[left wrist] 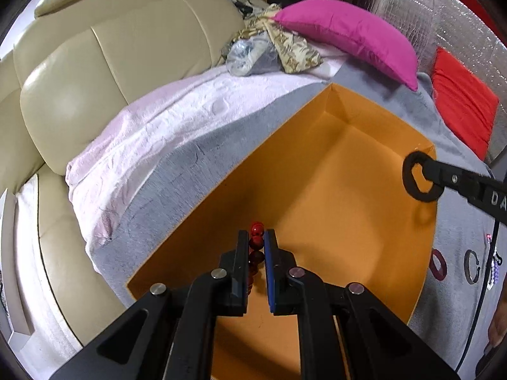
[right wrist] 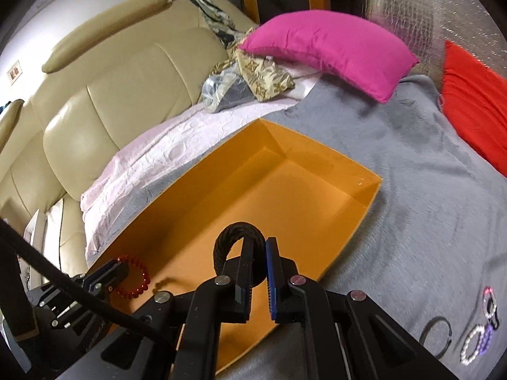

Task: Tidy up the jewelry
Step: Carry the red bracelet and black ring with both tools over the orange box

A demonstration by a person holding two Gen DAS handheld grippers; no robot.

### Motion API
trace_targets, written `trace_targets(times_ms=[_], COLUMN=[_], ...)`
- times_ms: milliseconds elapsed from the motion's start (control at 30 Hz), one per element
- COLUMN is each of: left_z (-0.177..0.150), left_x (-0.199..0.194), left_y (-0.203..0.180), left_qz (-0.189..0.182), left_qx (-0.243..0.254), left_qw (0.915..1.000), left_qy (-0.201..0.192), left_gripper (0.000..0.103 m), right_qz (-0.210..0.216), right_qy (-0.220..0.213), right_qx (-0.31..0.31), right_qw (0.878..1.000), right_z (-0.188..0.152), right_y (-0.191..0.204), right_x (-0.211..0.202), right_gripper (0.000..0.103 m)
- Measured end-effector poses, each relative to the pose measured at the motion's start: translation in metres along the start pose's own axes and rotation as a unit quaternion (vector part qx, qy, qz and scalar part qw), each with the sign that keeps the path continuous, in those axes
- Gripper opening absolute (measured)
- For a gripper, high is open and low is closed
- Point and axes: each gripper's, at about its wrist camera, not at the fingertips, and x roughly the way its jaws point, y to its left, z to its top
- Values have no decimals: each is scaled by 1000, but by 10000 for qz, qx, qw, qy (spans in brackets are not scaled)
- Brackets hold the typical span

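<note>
While both clamp, left hand-held gripper (left wrist: 256, 237) pinching red bead bracelet (left wrist: 256, 243), right hand-held gripper (right wrist: 258, 250) black ring (right wrist: 236, 247)

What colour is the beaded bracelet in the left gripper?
Red bracelet, clearest in the right wrist view.

Red bead bracelet (left wrist: 256, 243) and black braided bracelet (right wrist: 238, 253), both above the open orange box (right wrist: 317, 190).

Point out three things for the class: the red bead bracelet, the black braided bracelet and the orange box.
Red bracelet (right wrist: 134, 277): right wrist view, on its beaded loop.
Black bracelet (right wrist: 236, 229): right wrist view, top of its braided arc.
Orange box (right wrist: 320, 148): right wrist view, on its far wall.
</note>
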Motion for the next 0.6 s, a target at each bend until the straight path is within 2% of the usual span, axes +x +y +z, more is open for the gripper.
trace_targets(times_ms=[367, 600], left_z=[3, 2], left_x=[32, 41], left_y=[-10, -8], left_qz=[-9, 83], left_qx=[132, 82], left_qw=[9990, 9986], left_qy=[426, 507], left_gripper=[10, 10], right_qz=[-1, 37], right_qy=[593, 746], right_qx=[-235, -157], right_qw=[9980, 9971], right_z=[21, 22], right_y=[-1, -5], right_x=[47, 63], right_gripper=[8, 8])
